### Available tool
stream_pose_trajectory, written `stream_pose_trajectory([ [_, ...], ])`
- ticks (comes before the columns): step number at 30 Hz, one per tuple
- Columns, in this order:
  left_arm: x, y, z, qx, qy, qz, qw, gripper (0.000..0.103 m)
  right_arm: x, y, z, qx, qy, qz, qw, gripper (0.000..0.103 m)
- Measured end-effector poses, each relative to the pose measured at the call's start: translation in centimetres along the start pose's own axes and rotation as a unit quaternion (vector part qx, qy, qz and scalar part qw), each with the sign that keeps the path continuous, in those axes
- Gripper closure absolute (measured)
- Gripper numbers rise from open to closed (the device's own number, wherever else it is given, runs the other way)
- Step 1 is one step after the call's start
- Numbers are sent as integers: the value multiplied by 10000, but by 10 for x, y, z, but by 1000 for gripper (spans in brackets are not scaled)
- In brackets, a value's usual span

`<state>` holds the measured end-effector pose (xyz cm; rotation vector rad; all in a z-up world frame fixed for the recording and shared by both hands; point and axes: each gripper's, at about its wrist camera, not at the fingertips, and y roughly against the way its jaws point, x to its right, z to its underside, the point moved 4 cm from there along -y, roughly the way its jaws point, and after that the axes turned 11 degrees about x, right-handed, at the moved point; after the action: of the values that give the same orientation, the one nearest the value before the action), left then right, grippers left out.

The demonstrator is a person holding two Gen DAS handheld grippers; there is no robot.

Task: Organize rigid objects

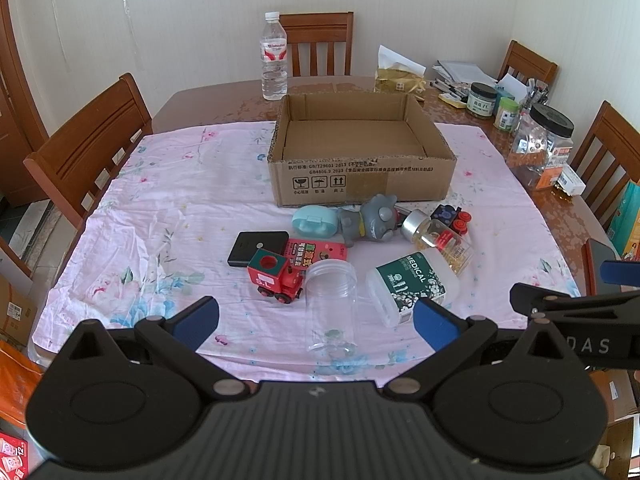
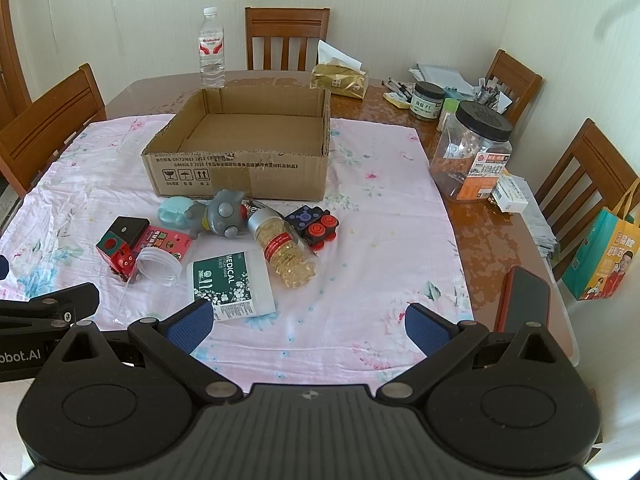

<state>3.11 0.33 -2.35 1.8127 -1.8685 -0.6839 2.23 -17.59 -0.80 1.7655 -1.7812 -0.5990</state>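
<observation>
Rigid objects, among them a clear plastic jar (image 1: 330,308) and a red wooden toy train (image 1: 275,277), lie clustered before the empty cardboard box (image 1: 360,152). Left gripper (image 1: 316,320) and right gripper (image 2: 308,322) hover with jaws wide apart, holding nothing; sorting appears unstarted, so a first grasp comes next.

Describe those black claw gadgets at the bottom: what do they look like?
Each gripper, left and right, is matte black plastic: a ribbed body, two round pivot housings, silver rivets and angled linkage arms ending in fingers with blue textured pads. White lettering marks their sides. No cables or sleeves show.
</observation>
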Motion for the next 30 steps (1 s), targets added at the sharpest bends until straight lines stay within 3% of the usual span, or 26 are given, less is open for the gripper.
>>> stream_pose_trajectory([
  [13,-3,-12,4,65,78,149,9998,0,-1,-6,2,41,44,-17,10000,0],
  [30,-35,-47,15,-60,112,-278,9995,0,-2,-31,19,-208,29,-127,9997,0],
])
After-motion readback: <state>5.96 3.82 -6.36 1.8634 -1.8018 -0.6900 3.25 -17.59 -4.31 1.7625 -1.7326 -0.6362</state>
